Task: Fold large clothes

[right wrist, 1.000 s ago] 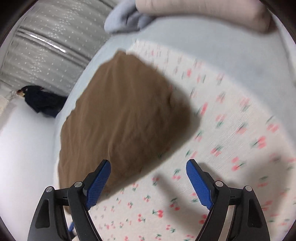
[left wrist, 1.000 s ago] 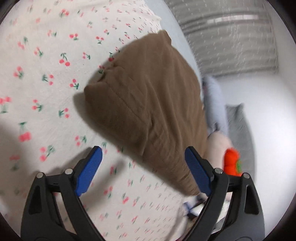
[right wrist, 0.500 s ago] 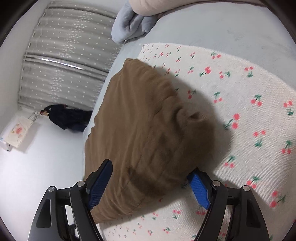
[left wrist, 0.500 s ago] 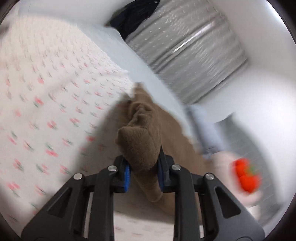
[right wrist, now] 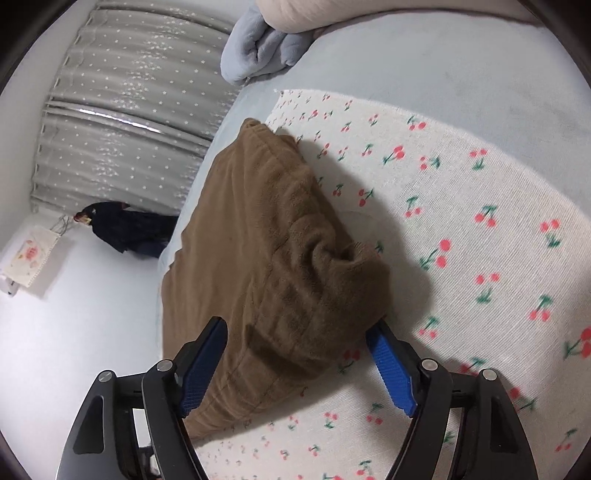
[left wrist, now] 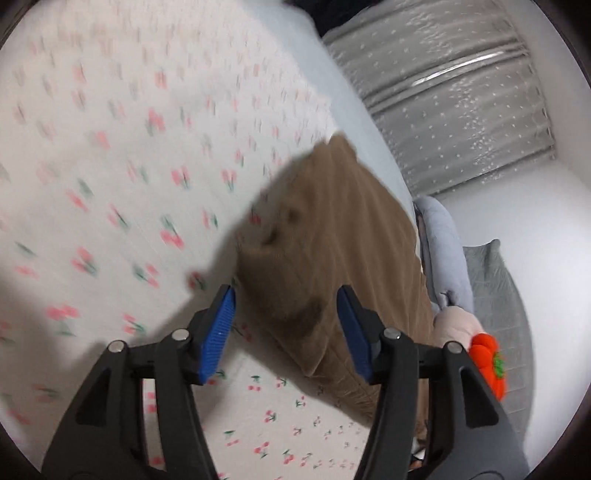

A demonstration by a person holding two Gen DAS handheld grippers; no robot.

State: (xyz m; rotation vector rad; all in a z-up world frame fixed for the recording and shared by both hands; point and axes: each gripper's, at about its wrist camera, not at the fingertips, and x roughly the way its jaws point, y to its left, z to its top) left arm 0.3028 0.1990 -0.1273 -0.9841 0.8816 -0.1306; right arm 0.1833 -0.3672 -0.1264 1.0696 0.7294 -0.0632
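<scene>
A brown fleece garment (left wrist: 332, 251) lies folded into a thick bundle on a white cherry-print sheet (left wrist: 129, 166). It also shows in the right wrist view (right wrist: 266, 266) on the same sheet (right wrist: 461, 221). My left gripper (left wrist: 290, 328) is open, its blue pads either side of the bundle's near corner, holding nothing. My right gripper (right wrist: 299, 365) is open wide, with the garment's bunched near end lying between the pads, not pinched.
A pale blue blanket (right wrist: 258, 48) and a beige pillow (right wrist: 314, 11) lie at the bed's far end. An orange plush toy (left wrist: 487, 365) sits by my left gripper. Grey star-print curtains (right wrist: 122, 122) and dark clothes (right wrist: 125, 229) are beyond the bed's edge.
My left gripper was shut on a lifted fold of the brown garment half a second ago; it has let go and opened. My right gripper has moved closer over the bundle, staying open.
</scene>
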